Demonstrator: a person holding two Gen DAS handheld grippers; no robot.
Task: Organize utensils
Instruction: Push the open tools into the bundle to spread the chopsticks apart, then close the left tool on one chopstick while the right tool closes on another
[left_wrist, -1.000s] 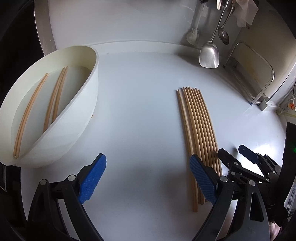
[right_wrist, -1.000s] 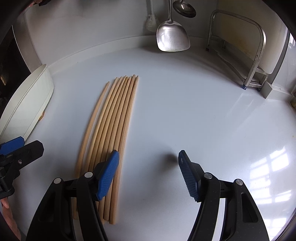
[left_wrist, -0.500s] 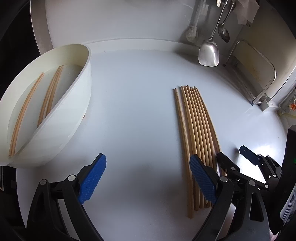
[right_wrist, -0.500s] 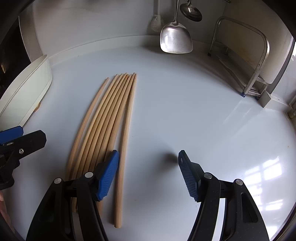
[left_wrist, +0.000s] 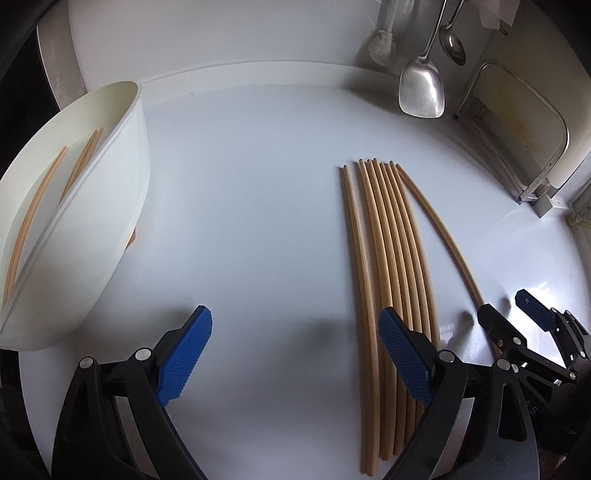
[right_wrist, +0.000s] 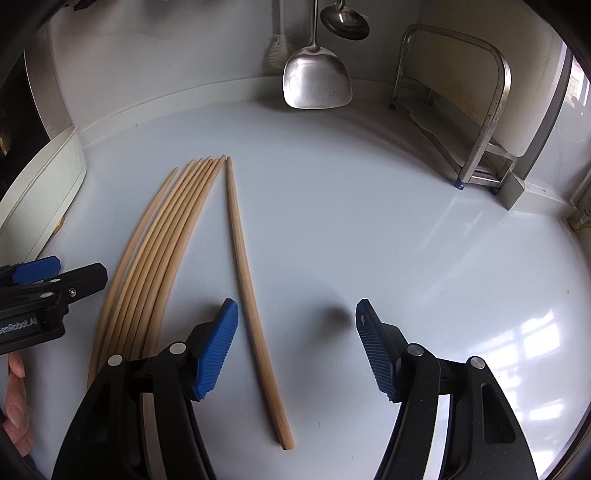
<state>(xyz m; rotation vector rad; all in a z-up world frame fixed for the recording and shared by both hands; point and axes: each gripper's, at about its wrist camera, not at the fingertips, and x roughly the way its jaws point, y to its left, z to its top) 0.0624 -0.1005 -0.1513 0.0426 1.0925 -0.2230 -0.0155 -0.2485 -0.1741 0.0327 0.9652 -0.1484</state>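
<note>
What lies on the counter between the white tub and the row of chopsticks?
Nothing: in the left wrist view, bare counter separates the white tub from the chopsticks.

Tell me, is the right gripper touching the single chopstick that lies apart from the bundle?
Apart. The right wrist view shows the single chopstick lying between the right gripper's open jaws, clear of both.

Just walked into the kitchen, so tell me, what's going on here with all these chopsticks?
A person is sorting chopsticks on a white counter with a gripper in each hand. Most lie in a row; one chopstick sits apart on the right, between the fingers of the open right gripper, not gripped. The left gripper is open too, its right finger over the near ends of the row. At least three more chopsticks already lie in the white bowl at the left.
</note>
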